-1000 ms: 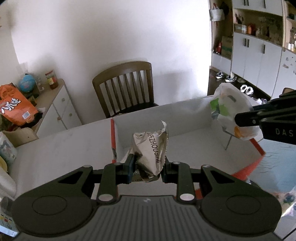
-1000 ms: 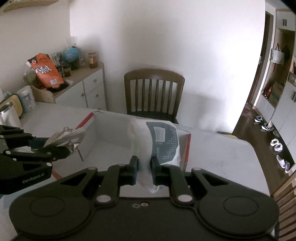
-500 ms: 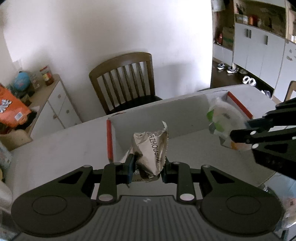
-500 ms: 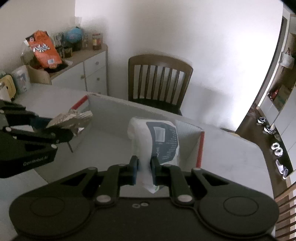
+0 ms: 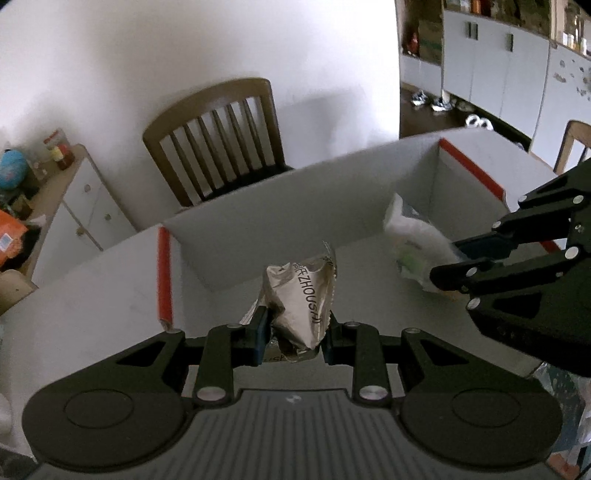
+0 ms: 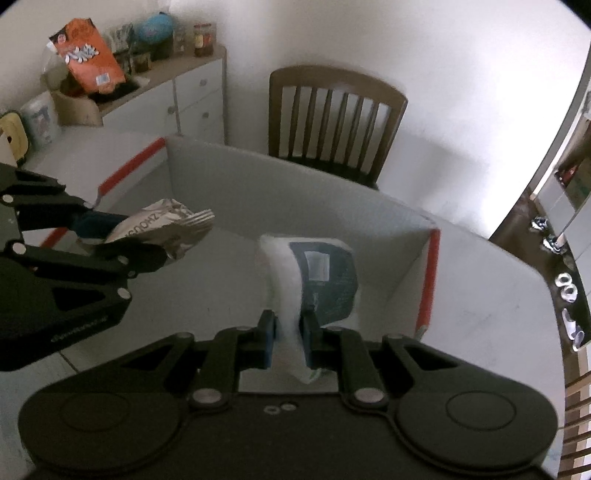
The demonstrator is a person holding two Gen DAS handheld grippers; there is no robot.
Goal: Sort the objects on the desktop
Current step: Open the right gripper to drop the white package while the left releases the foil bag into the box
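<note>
- Left claw (image 5: 293, 332): clamped on a crumpled silver packet (image 5: 301, 302), which stands up between the two pads; printed letters run along its side. Seen from the right wrist, this claw (image 6: 122, 236) enters from the left edge with the packet (image 6: 162, 229) sticking out level past its tips.
- Box (image 5: 295, 206): a white open carton with red-edged flaps, resting on the desk (image 5: 92, 295). Both claws hang over its opening, and its inner floor shows bare beneath them. The far wall of the box (image 6: 295, 184) stands upright.
- Right claw (image 6: 288, 332): pressed together on the lower edge of a white pouch (image 6: 314, 273) with a dark blue printed panel; the pouch rises above the pads. From the left wrist, this claw (image 5: 448, 266) reaches in from the right with the pouch (image 5: 413, 240) at its tips, near the right end of the box.
- Packet and pouch: apart from one another, packet toward the left end of the box, pouch toward the right; neither touches the box floor as far as can be told.
- Chair (image 5: 218, 136): dark wood with a slatted back, beyond the far wall of the box, against a white wall.
- Sideboard (image 6: 177, 96): white drawers at far left, carrying an orange bag (image 6: 88, 55), a globe (image 6: 155, 26) and jars.
</note>
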